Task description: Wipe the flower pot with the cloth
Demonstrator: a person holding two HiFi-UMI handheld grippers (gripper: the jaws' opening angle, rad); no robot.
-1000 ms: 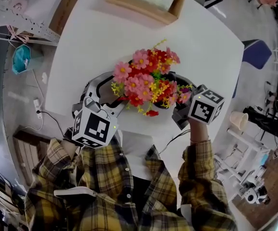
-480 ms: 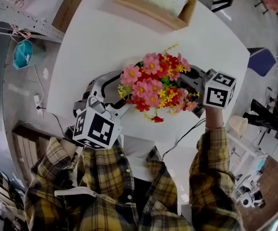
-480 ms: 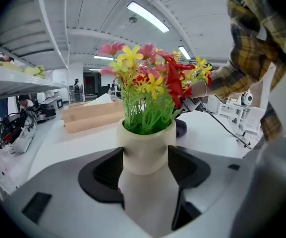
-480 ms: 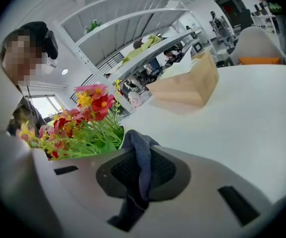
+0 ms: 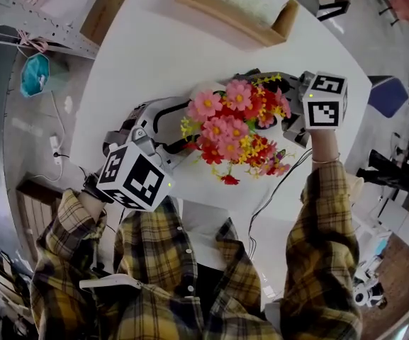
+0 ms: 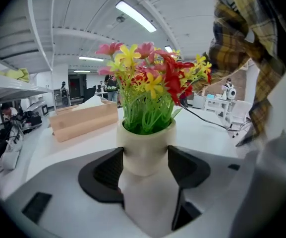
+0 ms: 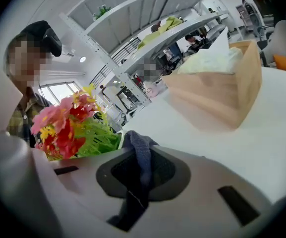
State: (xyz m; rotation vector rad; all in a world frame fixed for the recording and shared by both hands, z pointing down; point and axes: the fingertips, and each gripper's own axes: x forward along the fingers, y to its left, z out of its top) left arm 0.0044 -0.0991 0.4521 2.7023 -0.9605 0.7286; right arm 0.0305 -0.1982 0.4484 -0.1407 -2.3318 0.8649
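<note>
A cream flower pot [image 6: 145,152] with pink, red and yellow flowers [image 5: 236,129] stands on the white table [image 5: 154,55]. My left gripper [image 6: 145,166] is shut on the pot, its black pads [image 6: 108,170] pressed on both sides. In the head view the left gripper [image 5: 179,122] reaches in from the left and the blooms hide most of the pot. My right gripper [image 7: 143,170] is shut on a blue-grey cloth [image 7: 140,152]. It sits at the pot's far right side [image 5: 282,98], close to the flowers; whether the cloth touches the pot is hidden.
A wooden box [image 5: 236,9] with pale material inside stands at the table's far edge. A thin cable [image 5: 275,190] trails over the near right edge. Floor clutter and a chair [image 5: 385,94] lie beyond the table's sides.
My right gripper has swung with the cloth from the pot's near right side round toward its far side. The left gripper has kept its hold on the pot.
</note>
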